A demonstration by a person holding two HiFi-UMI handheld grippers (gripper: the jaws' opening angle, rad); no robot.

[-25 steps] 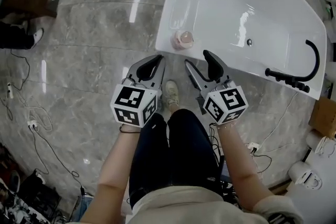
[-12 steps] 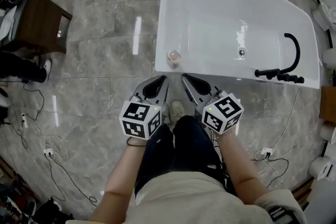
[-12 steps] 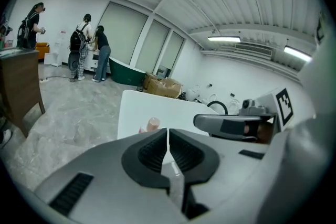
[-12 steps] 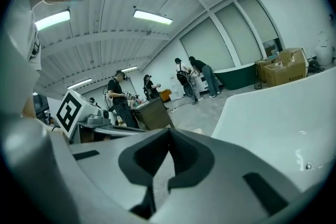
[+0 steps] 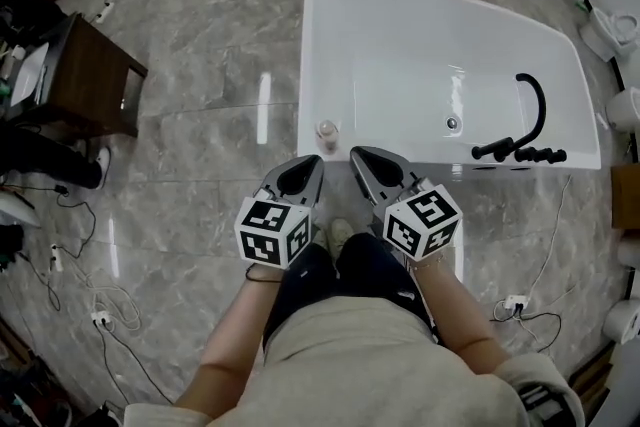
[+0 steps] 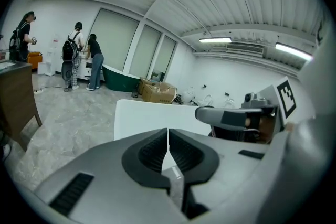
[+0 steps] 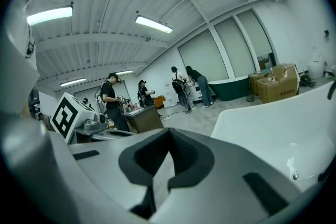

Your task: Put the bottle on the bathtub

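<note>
The bottle (image 5: 327, 130) stands upright on the bathtub (image 5: 400, 55) rim (its near corner). The left gripper (image 5: 314, 162) and the right gripper (image 5: 357, 156) have jaws pressed together, empty, apart from it.

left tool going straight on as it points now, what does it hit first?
Likely the near rim of the bathtub: the left tool aims slightly down at that white edge. The bottle on the rim stands close to that line in the head view; depth is unclear, so it might come first.
</note>
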